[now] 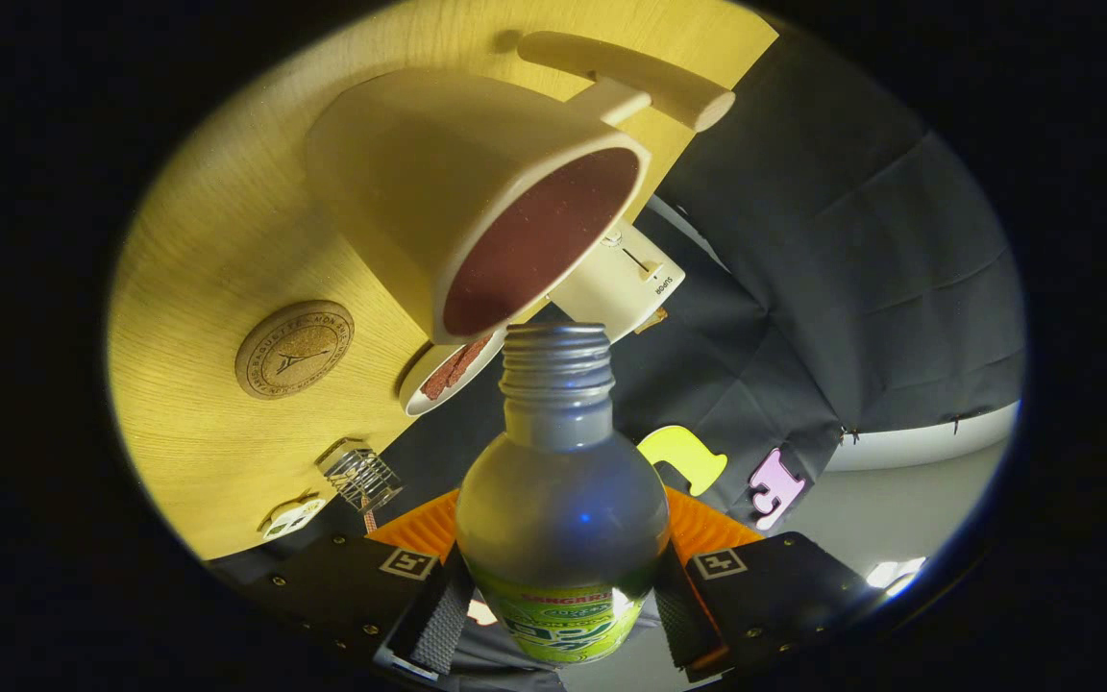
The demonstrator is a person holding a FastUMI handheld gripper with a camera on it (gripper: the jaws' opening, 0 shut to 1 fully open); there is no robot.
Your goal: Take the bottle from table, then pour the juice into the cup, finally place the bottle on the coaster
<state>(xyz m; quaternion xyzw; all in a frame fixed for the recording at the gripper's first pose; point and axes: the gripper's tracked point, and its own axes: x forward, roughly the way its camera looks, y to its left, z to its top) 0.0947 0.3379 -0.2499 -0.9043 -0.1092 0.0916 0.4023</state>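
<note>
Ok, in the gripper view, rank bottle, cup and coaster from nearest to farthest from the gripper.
1. Bottle, clamped between the fingers of the gripper.
2. Cup, just beyond the bottle's open mouth.
3. Coaster, off to the side on the table; farthest, I judge.

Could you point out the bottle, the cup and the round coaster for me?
bottle [561, 500]: gripper view, on its body, held between the fingers.
cup [400, 183]: gripper view, on its outer wall, just beyond the bottle's mouth.
coaster [294, 349]: gripper view, on its top face, beside the cup.
</note>
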